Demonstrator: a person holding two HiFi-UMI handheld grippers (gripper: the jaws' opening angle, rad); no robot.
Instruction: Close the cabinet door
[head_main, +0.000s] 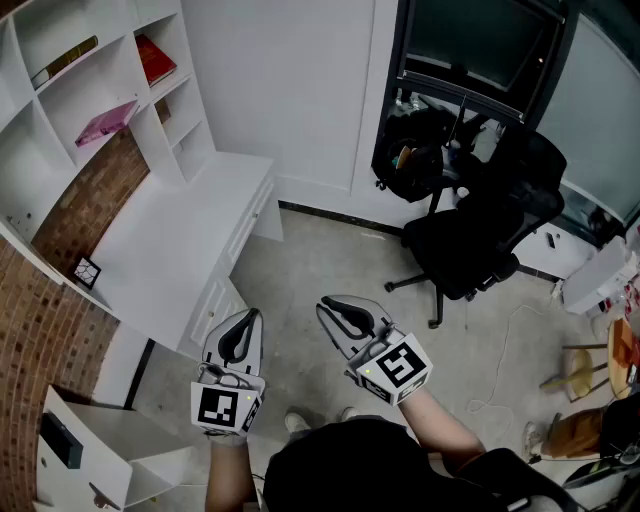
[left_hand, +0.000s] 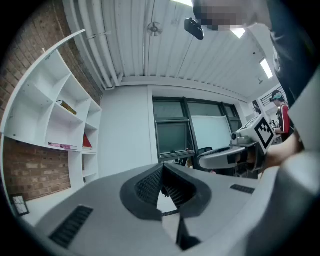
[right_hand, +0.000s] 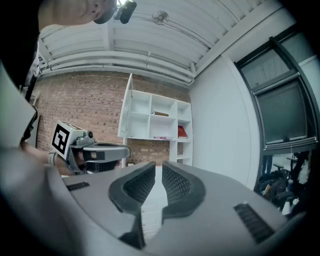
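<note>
**Trainee:** Where is the task's thing located?

**Instructor:** Start with the largest unit. The white shelf unit (head_main: 90, 90) stands against the brick wall (head_main: 60, 330), above the white worktop (head_main: 190, 230). In the right gripper view, a white panel (right_hand: 125, 105) angles outward from the left end of that shelf unit. I take this panel to be the cabinet door, standing open. A low white unit (head_main: 100, 450) at the lower left of the head view also shows an angled panel, and I cannot tell whether that is a door.

**Trainee:** How will the door handle?

**Instructor:** It is probably a stiff, flat board that is light for its area and swings freely on its hinges. The painted face looks smooth and is likely slippery under a pinch. No handle can be made out.

**Trainee:** Where should hold be taken?

**Instructor:** Contact the free edge, farthest from the hinge side, where the least force is needed. Push on the flat face rather than gripping it. Ease off near the frame, because a light door may bounce back.

**Trainee:** What is the state of the tools?

**Instructor:** The left hand-held gripper (left_hand: 162, 172) has its pads meeting at the tip and holds nothing, which makes it a usable blunt pusher. The right hand-held gripper (right_hand: 156, 170) shows a narrow gap between its pads and is also empty. Both point level, in front of the person and well apart from the door.
</note>
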